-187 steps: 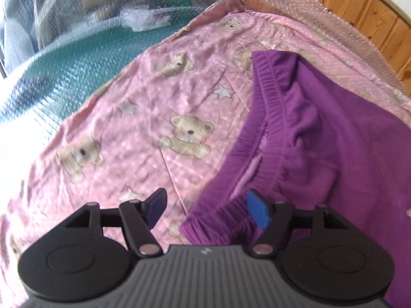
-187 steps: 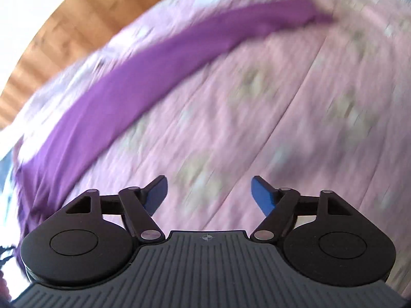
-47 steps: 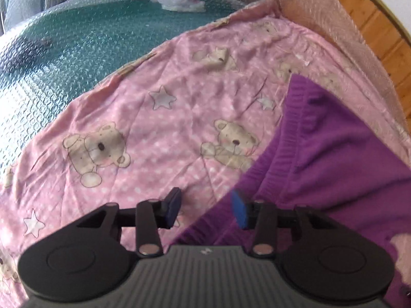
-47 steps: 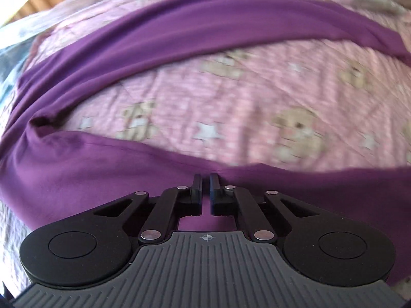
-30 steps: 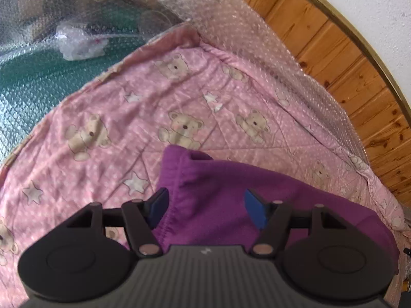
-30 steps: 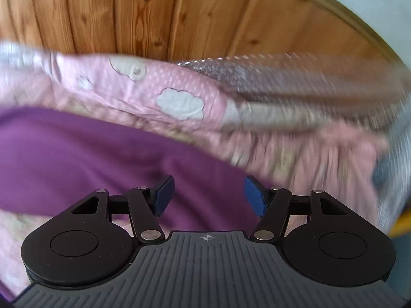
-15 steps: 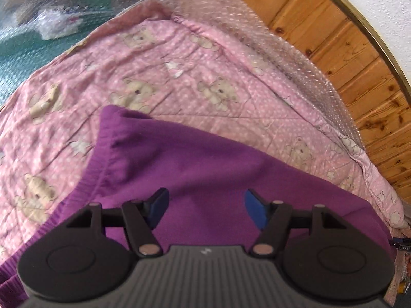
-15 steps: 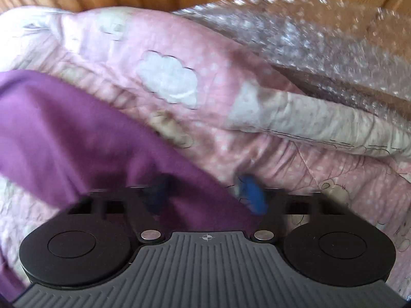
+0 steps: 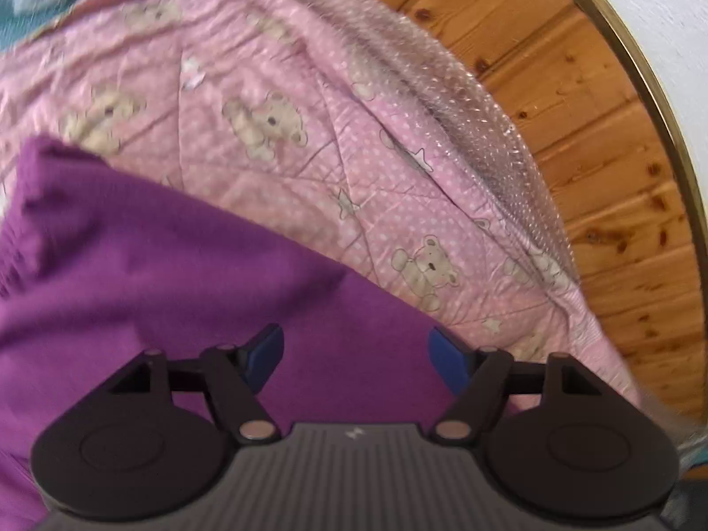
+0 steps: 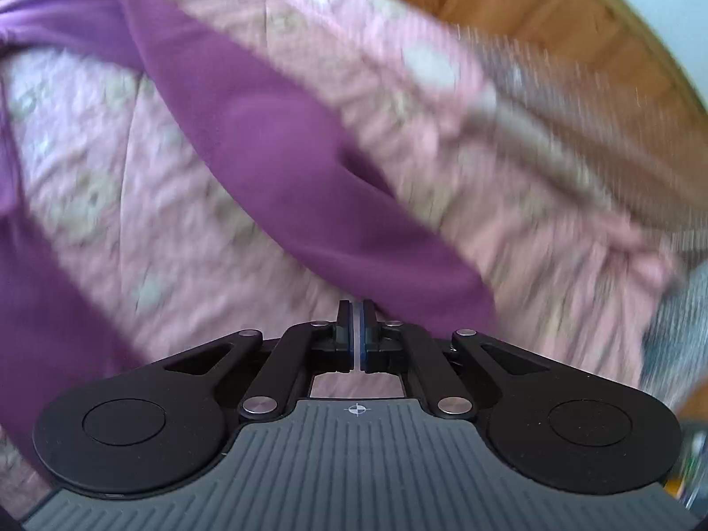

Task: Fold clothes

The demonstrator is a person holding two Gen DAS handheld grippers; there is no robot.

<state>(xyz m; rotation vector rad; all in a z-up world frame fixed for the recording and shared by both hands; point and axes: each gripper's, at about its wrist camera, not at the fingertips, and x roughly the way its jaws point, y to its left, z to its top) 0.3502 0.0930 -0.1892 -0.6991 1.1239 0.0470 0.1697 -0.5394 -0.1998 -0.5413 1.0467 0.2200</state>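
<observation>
Purple trousers point(image 9: 186, 274) are lying spread on a pink teddy-bear quilt point(image 9: 283, 88), which is covering a bed edged with bubble wrap point(image 9: 464, 101) and backed by a pine-panelled wall point(image 9: 575, 141).

In the left wrist view, the left gripper point(image 9: 356, 356) is hovering over the broad purple cloth near the gathered waistband point(image 9: 22, 239) at the far left. Its blue-padded jaws are standing wide apart, grasping nothing.

In the right wrist view (blurred by motion), one trouser leg point(image 10: 283, 163) is running diagonally from the upper left down to the right gripper point(image 10: 356, 336). Its jaws are pressed almost together with only a sliver of light between them. The leg's end is reaching the fingertips, and it looks as though the cuff is pinched there, but the blur is making this hard to confirm. The second leg point(image 10: 31, 283) is lying along the left edge, apart from the first.

The step in hand is probably bringing one leg over onto the other. The next move is calling for the right gripper to carry this leg across, lining up the edges, while the left gripper is steadying or smoothing the waistband end.
</observation>
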